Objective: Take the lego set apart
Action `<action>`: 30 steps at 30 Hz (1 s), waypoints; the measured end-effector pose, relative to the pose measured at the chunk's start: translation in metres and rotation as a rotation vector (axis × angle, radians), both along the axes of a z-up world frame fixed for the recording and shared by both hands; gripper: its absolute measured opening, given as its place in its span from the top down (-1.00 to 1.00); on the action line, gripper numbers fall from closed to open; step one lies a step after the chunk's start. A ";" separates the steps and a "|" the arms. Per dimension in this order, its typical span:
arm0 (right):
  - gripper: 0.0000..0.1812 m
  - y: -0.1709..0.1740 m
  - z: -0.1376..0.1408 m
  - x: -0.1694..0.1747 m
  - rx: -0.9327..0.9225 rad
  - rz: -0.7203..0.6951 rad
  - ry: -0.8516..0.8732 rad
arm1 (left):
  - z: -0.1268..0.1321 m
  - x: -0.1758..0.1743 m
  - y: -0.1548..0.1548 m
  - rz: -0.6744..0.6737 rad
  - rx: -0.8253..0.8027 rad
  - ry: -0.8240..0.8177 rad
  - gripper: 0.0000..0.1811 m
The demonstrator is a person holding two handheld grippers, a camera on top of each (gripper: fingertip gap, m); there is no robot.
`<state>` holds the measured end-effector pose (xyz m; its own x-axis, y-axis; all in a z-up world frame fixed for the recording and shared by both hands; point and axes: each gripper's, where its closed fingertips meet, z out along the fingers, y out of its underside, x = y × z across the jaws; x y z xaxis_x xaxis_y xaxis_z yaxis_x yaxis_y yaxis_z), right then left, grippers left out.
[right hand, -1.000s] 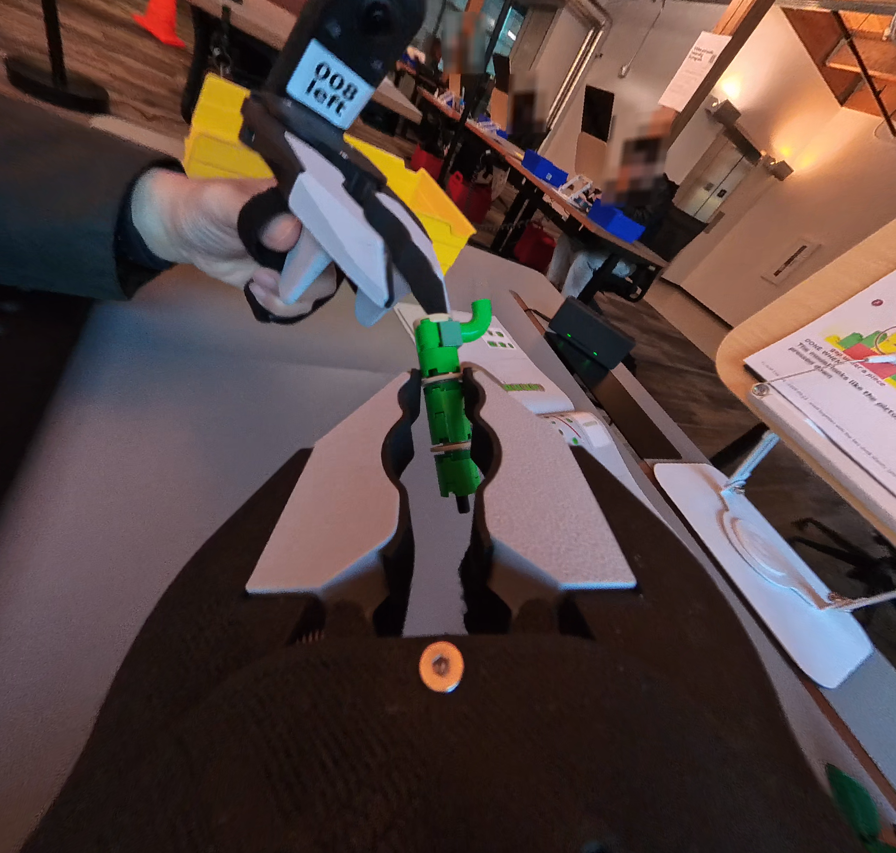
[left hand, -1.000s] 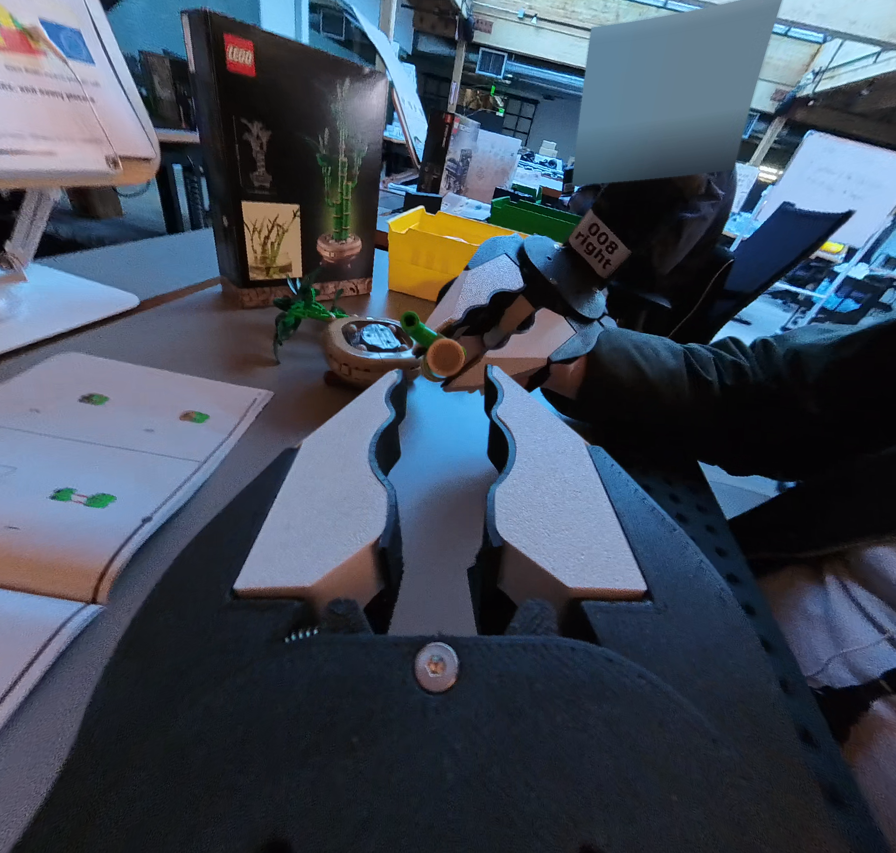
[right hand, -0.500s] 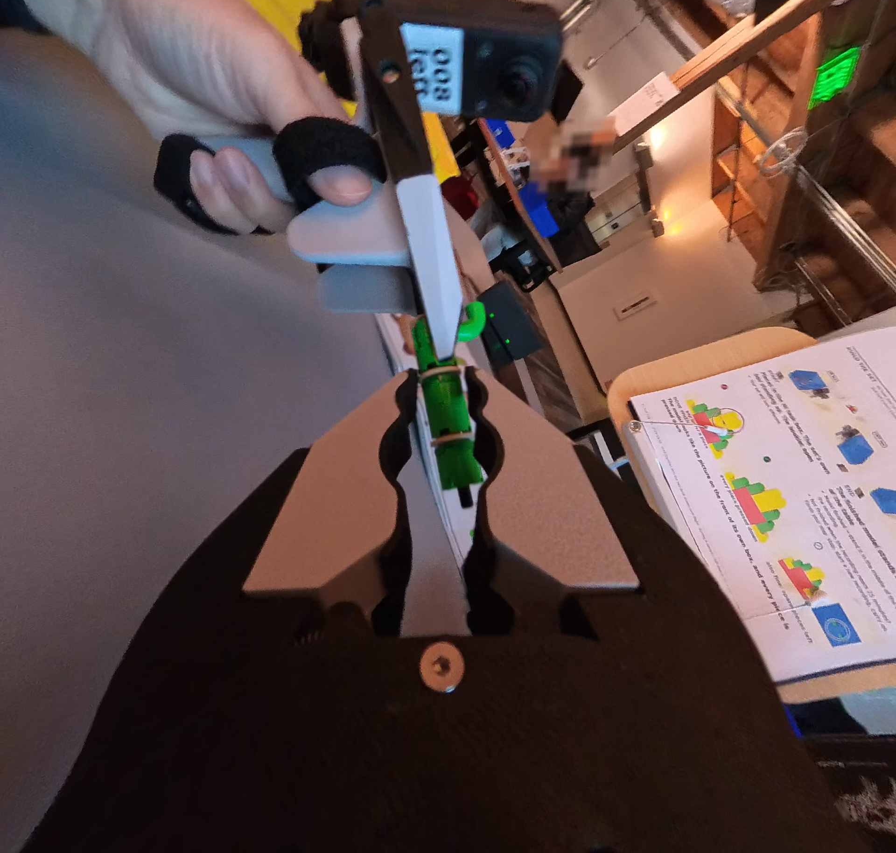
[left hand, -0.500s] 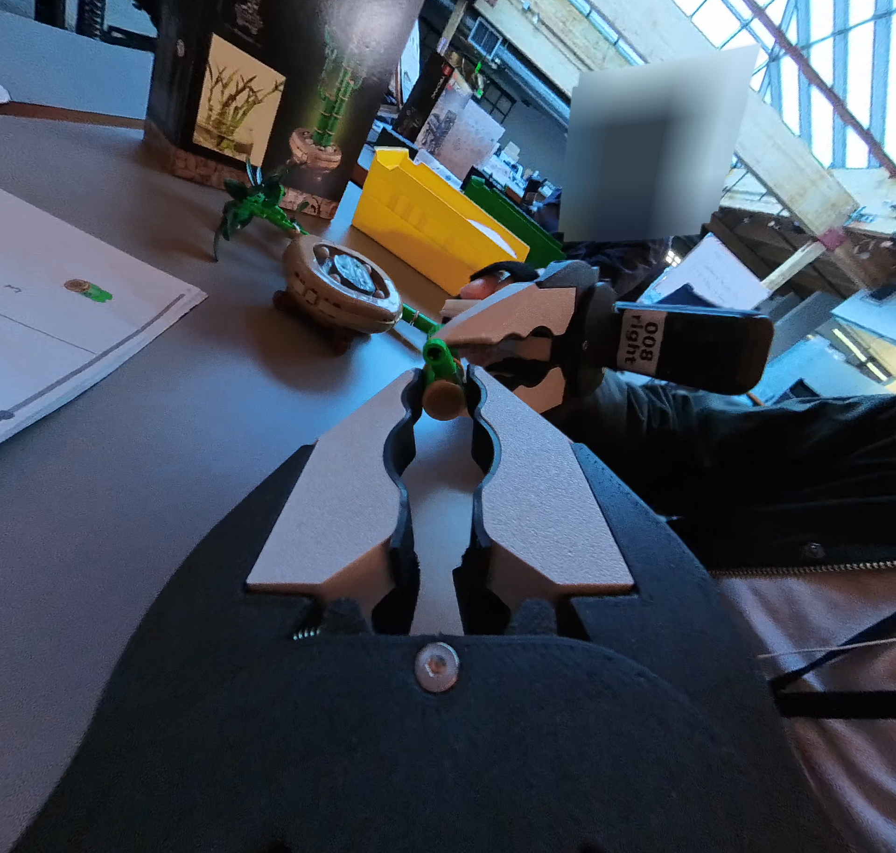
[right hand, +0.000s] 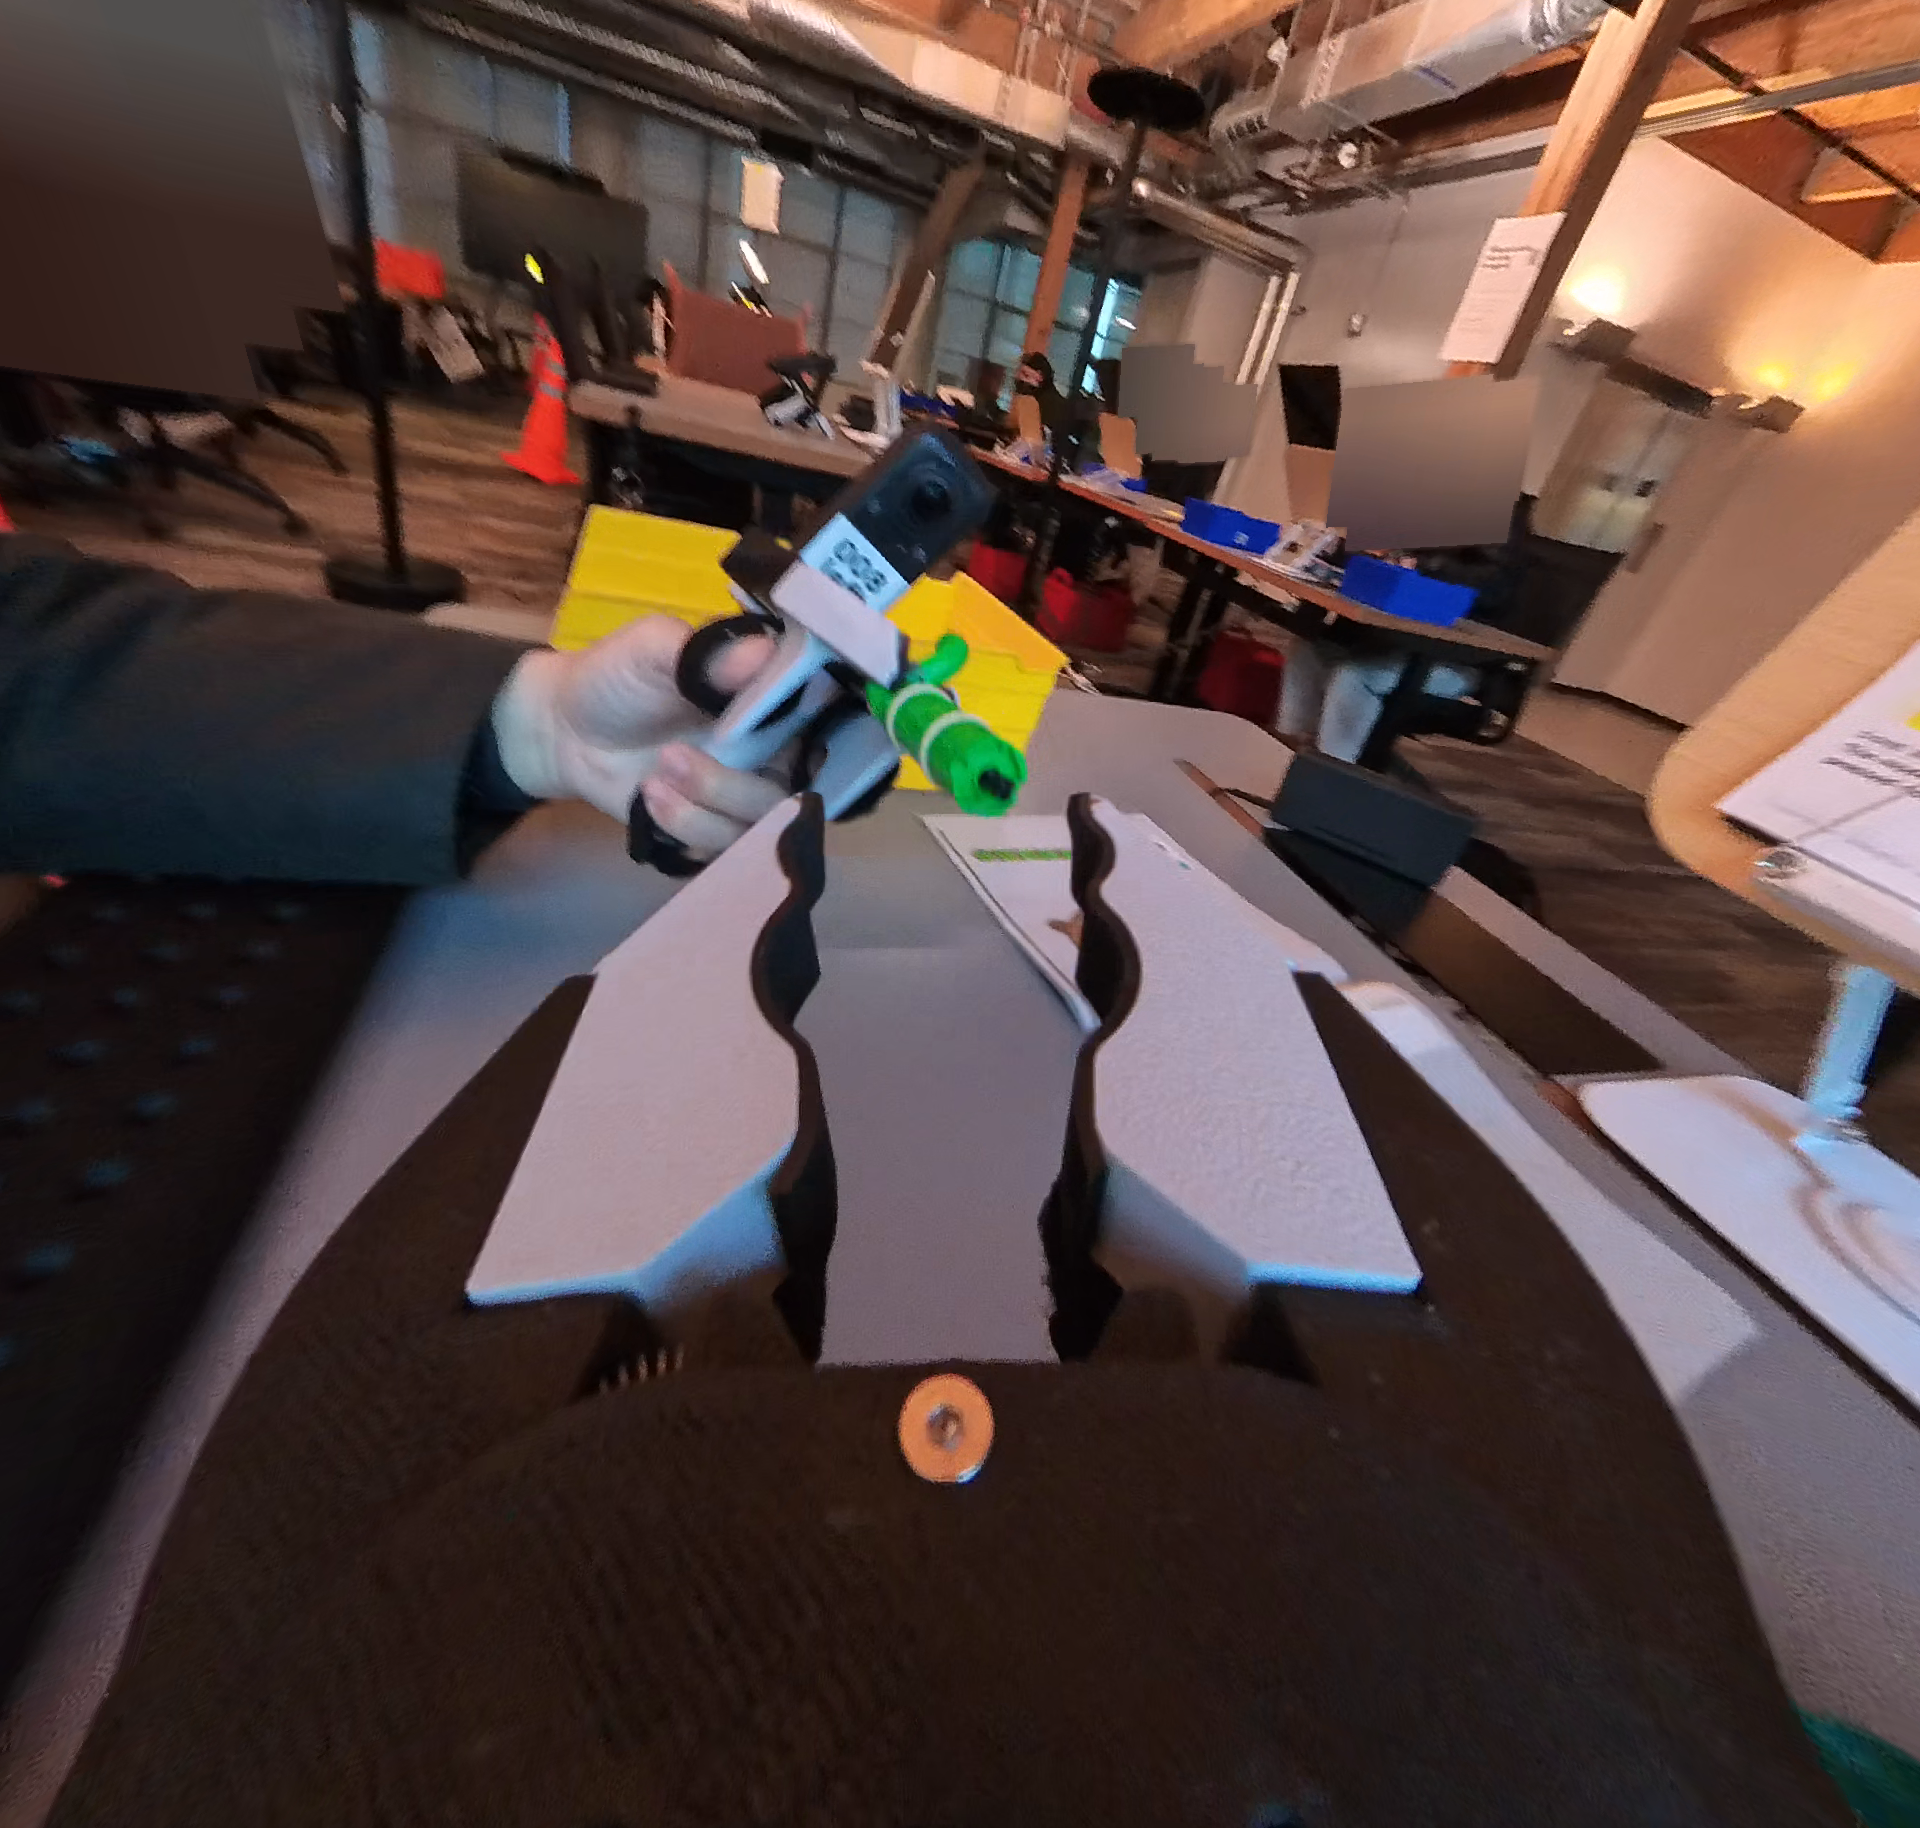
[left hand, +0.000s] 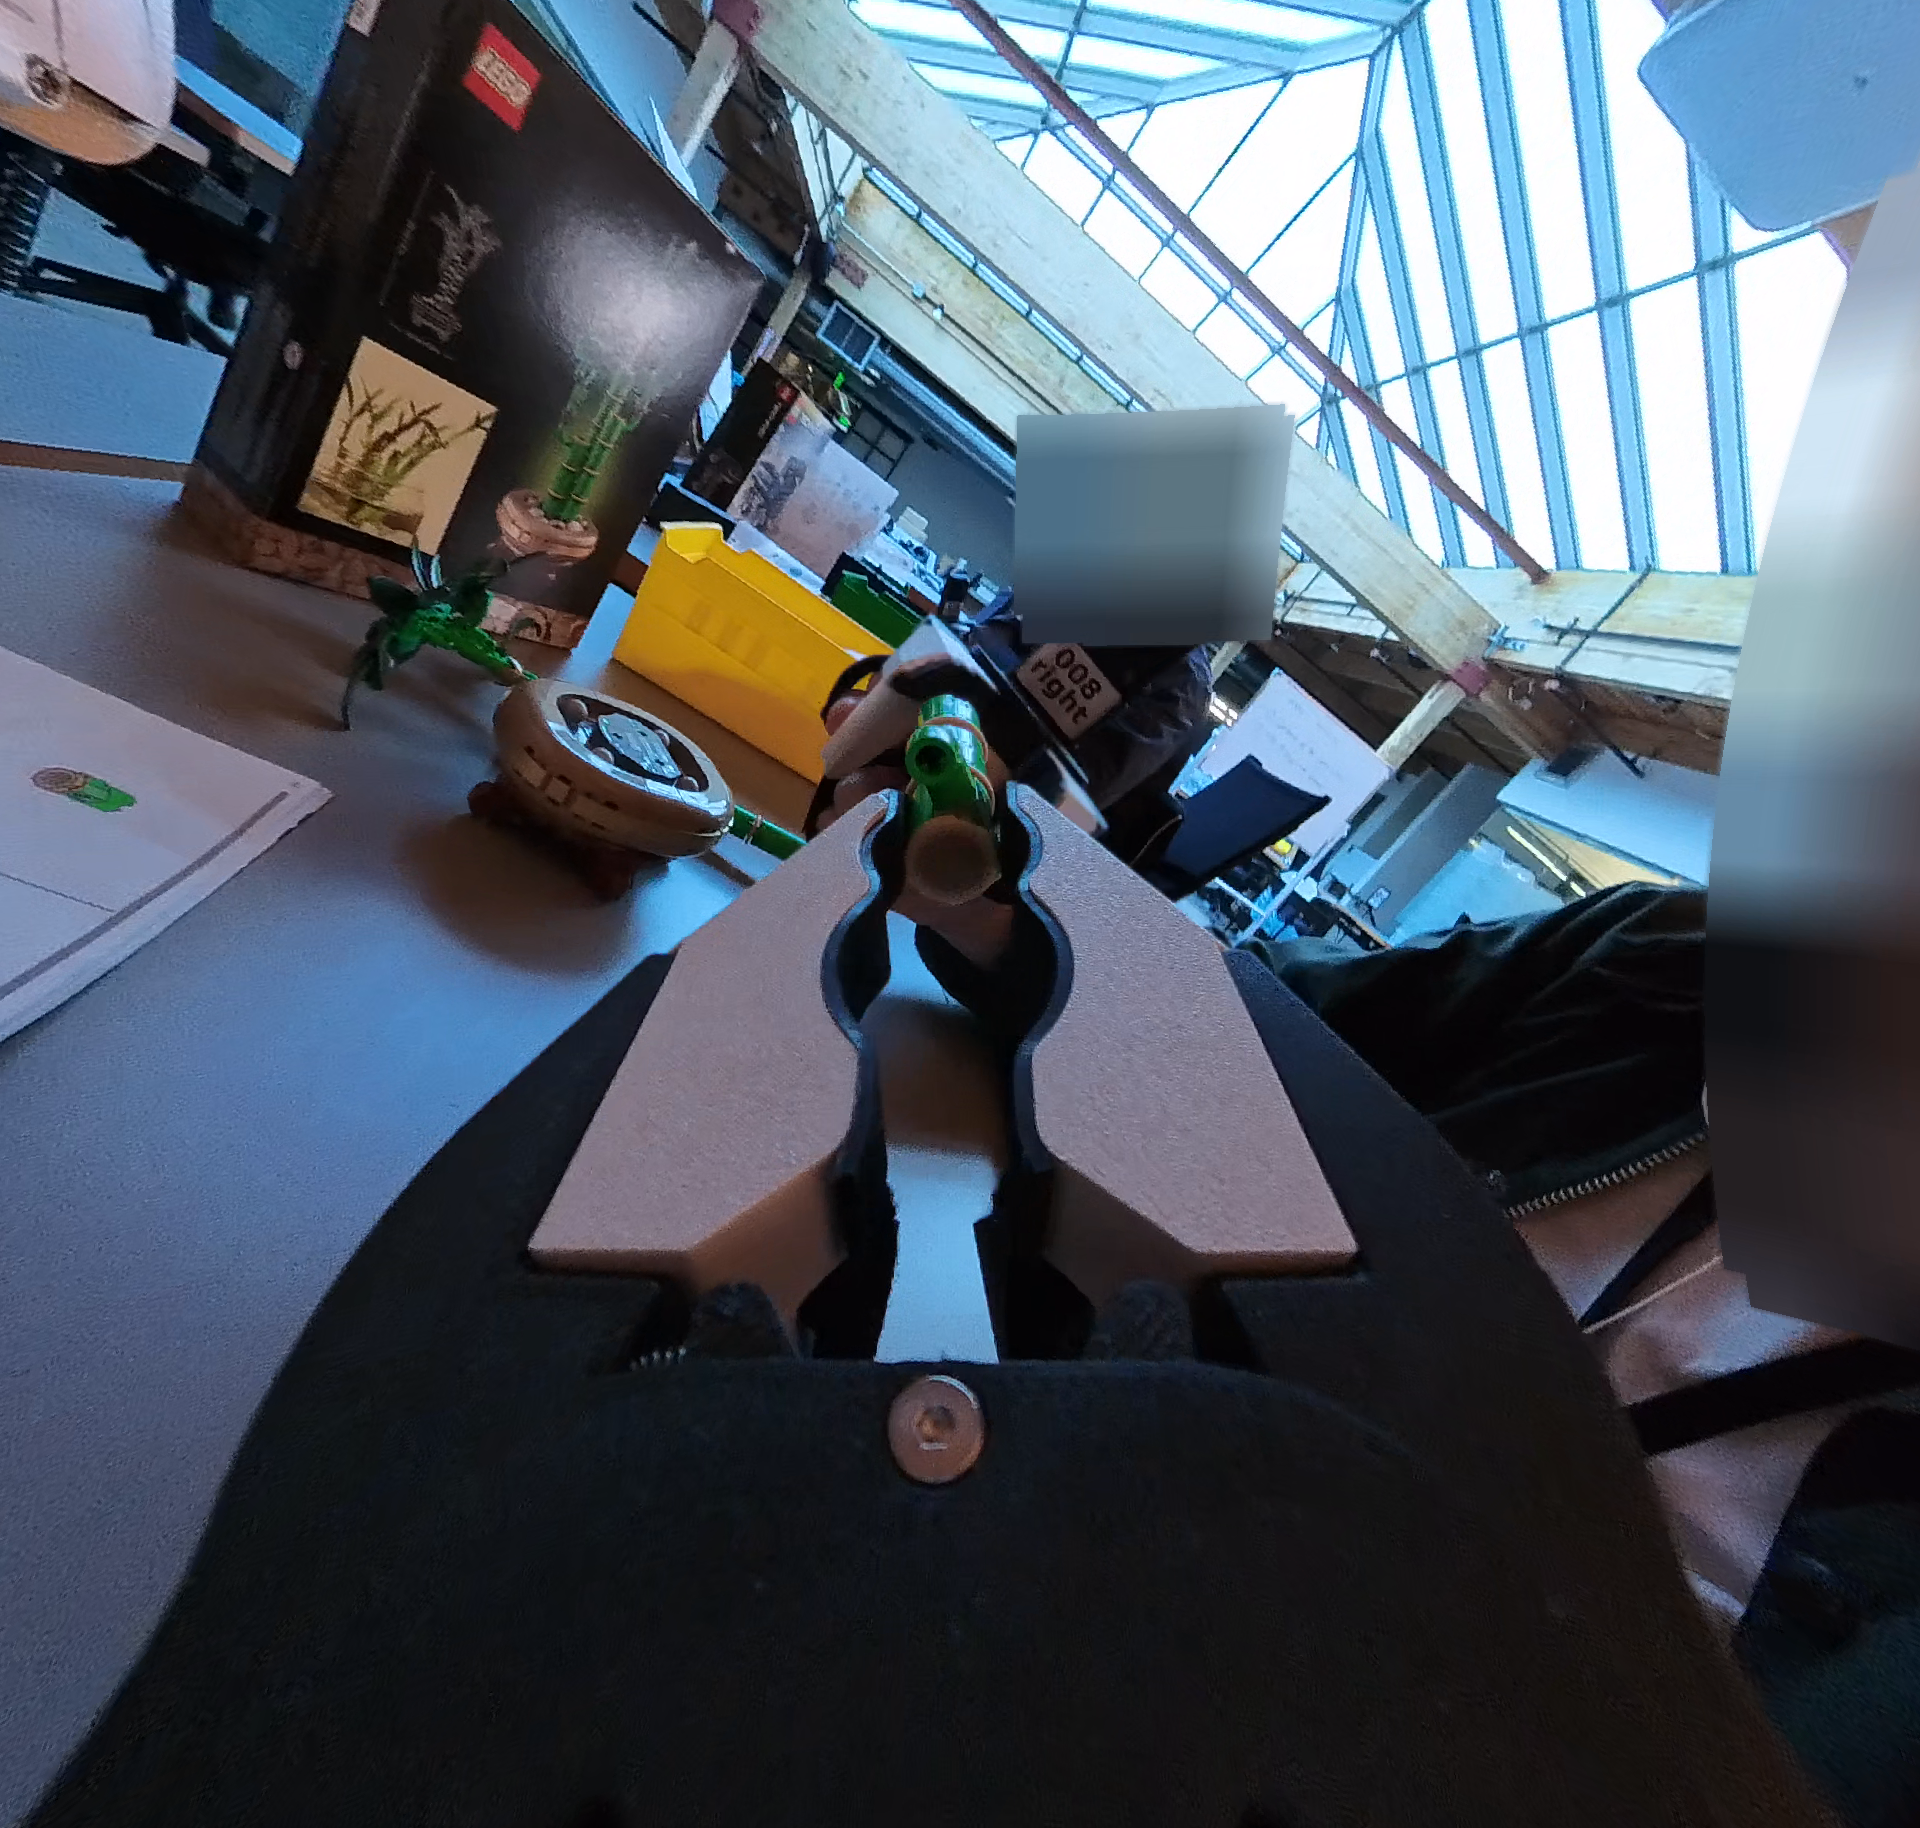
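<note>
My left gripper is shut on a green lego bamboo stalk with tan rings and a tan end cap, held in the air above the table. The right wrist view shows the same stalk sticking out of the left gripper, with a curved green shoot at its far end. My right gripper is open and empty, just below and in front of the stalk's free end. The tan round lego pot base sits on the table, with a green leafy piece behind it.
The black lego box stands at the back, a yellow bin to its right. An open instruction booklet lies at the left and also shows in the right wrist view. A white stand with a sheet is at the right. Across from one pair of fingers to the other is roughly 5 cm. The green leafy piece lies around 25 cm away from my right fingertips.
My left gripper closed on the stalk's capped end. My right gripper, which held the stalk, opened and pulled back. The stalk now stays in the left gripper alone.
</note>
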<state>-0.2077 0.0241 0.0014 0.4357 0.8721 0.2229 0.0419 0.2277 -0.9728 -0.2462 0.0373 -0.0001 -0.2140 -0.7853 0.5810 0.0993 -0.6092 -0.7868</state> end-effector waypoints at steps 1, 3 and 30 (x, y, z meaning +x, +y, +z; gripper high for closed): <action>0.50 -0.003 0.002 -0.002 -0.025 0.026 0.024 | -0.001 0.001 -0.003 -0.011 0.008 0.006 0.84; 0.53 -0.003 0.001 -0.004 -0.057 0.039 0.028 | -0.001 0.004 -0.008 -0.035 0.019 0.010 0.84; 0.85 0.006 -0.059 -0.017 -0.508 0.120 -0.119 | -0.082 0.036 0.004 0.458 1.357 0.831 0.45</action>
<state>-0.2249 0.0296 -0.0575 0.3236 0.9250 -0.1990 0.1612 -0.2611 -0.9518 -0.2102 0.0412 -0.0824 0.1615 -0.6891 -0.7064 -0.6272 0.4810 -0.6126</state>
